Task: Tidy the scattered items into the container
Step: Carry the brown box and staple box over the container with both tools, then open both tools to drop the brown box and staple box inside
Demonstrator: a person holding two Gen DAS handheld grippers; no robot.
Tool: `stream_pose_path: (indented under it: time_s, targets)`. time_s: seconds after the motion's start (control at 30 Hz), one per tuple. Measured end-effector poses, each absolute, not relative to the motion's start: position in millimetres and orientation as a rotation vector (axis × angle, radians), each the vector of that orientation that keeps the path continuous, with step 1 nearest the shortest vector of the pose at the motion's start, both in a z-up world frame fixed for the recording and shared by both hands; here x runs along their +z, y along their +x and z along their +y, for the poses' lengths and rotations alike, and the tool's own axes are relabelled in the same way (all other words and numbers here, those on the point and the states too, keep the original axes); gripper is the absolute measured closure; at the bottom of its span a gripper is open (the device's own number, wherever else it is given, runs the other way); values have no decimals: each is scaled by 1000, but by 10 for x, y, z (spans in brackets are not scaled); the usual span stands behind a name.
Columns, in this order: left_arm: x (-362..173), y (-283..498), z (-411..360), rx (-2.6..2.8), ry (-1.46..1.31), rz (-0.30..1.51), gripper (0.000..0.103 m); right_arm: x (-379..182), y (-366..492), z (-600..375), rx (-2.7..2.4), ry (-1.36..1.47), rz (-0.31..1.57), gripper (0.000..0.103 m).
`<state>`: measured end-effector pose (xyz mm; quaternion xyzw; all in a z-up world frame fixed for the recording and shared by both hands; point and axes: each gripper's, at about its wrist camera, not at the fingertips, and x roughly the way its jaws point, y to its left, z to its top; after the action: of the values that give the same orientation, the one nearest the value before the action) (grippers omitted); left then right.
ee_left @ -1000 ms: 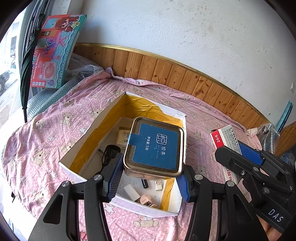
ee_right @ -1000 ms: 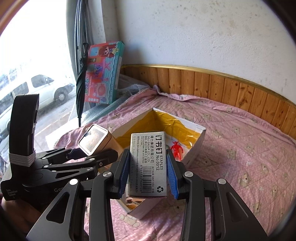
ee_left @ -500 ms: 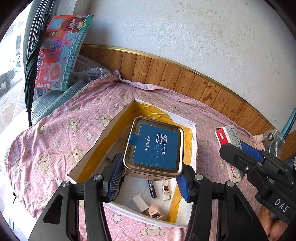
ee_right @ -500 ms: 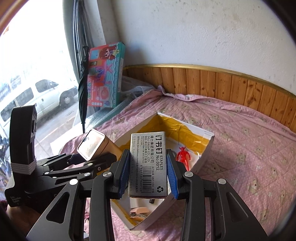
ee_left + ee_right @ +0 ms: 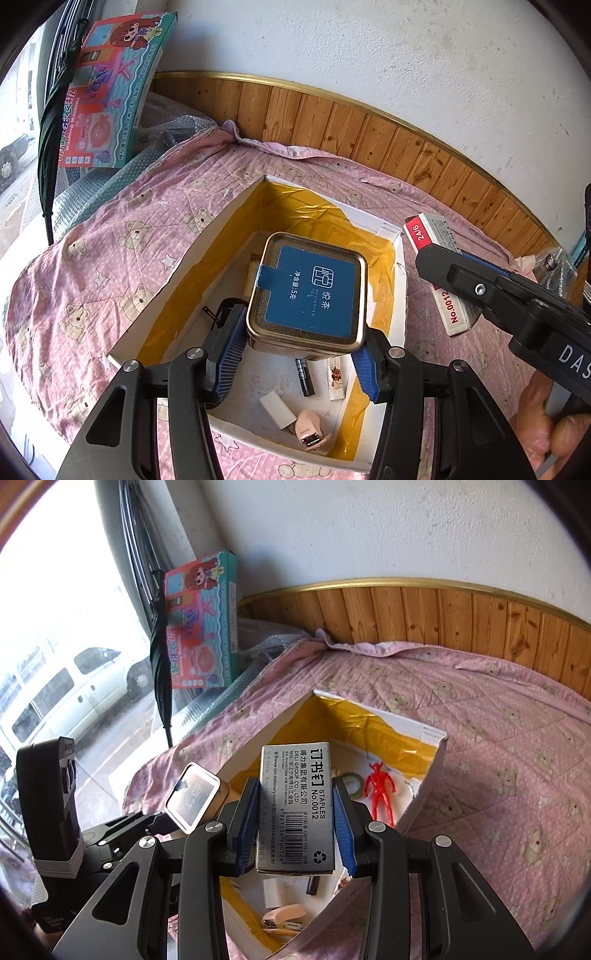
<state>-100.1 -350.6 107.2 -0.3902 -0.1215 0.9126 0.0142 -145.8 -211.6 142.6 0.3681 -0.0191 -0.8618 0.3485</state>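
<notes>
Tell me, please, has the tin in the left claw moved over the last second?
Yes. The tin has gone forward and further over the box, covering less of its near floor.

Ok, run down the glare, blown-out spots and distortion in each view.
Left wrist view: fisheye bends the wood paneling into an arc; the tin stays sharp and glare-free. Right wrist view: the window is blown out, the tin's lid reflects as a washed-out glare, and the staples box print stays readable.

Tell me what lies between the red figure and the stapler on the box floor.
In the right wrist view, the held staple box hides most of that stretch; below it, a black battery lies between red figure and stapler.
</notes>
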Motion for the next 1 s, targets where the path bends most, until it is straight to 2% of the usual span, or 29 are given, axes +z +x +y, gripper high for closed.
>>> stream_pose_path:
  time_s: [0.47, 1.0]
  targets:
    - [764, -1185, -3559, 2753, -1376, -474, 49, 1098, -1997, -2286, -2147, 1101, -85, 64]
    - [622, -1325, -3483, 2738, -1449, -412, 49, 885, -2384, -2504, -2107, 1214, 1, 64]
